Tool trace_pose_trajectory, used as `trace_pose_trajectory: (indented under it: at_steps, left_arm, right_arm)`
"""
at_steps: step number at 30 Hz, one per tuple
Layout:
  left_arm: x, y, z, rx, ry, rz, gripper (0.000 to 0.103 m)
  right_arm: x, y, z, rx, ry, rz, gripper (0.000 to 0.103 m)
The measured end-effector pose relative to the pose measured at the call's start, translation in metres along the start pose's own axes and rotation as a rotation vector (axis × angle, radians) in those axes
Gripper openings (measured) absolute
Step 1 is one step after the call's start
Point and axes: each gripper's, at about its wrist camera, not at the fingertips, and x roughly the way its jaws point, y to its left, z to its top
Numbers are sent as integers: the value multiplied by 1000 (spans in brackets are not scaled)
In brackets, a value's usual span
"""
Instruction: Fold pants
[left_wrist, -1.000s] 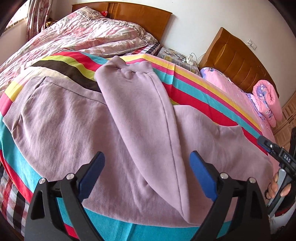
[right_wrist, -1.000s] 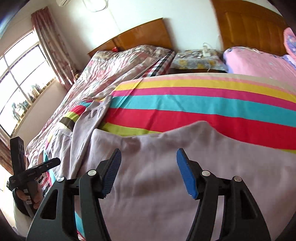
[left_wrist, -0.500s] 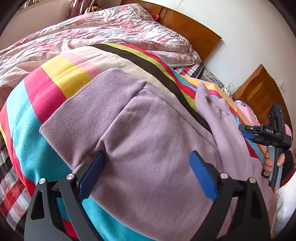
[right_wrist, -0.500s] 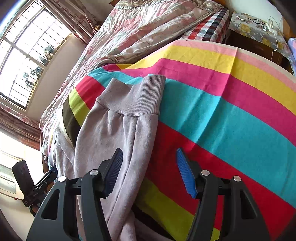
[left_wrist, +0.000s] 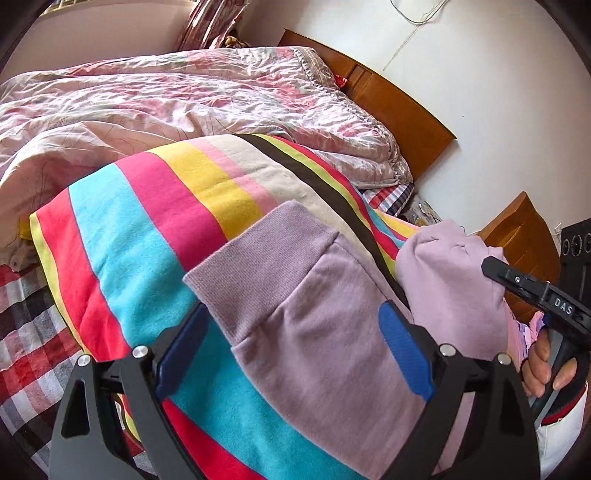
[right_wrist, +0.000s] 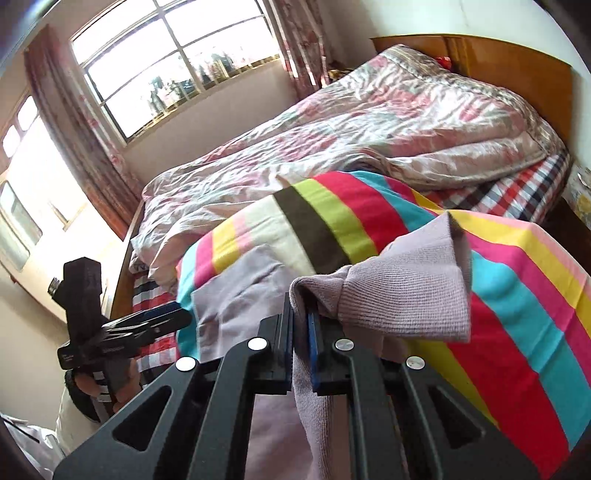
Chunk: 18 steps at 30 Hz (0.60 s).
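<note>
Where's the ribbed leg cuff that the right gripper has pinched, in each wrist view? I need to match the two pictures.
Left wrist: the cuff is right of centre, bunched and lifted, with the right gripper shut on it.
Right wrist: the cuff is at centre, fanning out right of the closed fingers.
Shared landmark: the dark brown stripe on the blanket, just beyond the cuff.

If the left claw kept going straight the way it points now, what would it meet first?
Most likely the ribbed waistband of the lilac pants, which lies between the open left claw fingers; the striped blanket is beneath it. Depth is unclear.
</note>
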Motion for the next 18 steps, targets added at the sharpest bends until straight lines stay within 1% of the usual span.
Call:
trace_pose_trajectory:
  at_steps: [1,2,3,4,5,6,7,8,10,12,14,17,18]
  left_arm:
    - [-5,6,0,-19,-6,7,93]
    - [-8,14,-1,-45,-10,10,93]
    - [-12,21,-3,-73,-12,13,93]
    - [-16,29,-5,-100,-13,18,93]
    - [-20,37,-8,-123,-14,25,93]
    - [-24,44,-11,-140,-14,31,93]
    - [-27,50,-13,-150,-13,36,93]
    - [-30,54,-15,-154,-10,42,93]
    - [-33,56,-20,-150,0,42,93]
    - [-31,52,-23,-140,18,2,93]
    - [-22,37,-25,-118,49,-59,93]
    - [-4,13,-27,-70,99,-117,91]
    - [2,7,-28,-63,113,-124,88]
  right_arm:
    - [9,20,-2,-38,18,38,13]
    - [22,38,-6,-74,59,84,15]
    - [36,52,-11,-103,101,114,19]
    - [46,61,-17,-123,131,133,43]
    - [52,66,-22,-129,142,143,55]
    - [54,66,-27,-124,145,163,60]
    - [51,62,-31,-110,140,179,60]
    - [44,56,-34,-91,124,177,60]
    - [24,39,-39,-44,79,155,60]
    - [-2,23,-50,-13,37,116,60]
    - [-23,14,-68,-14,29,70,60]
    - [-42,19,-108,-61,53,-19,52]
    - [-48,24,-122,-85,62,-51,48]
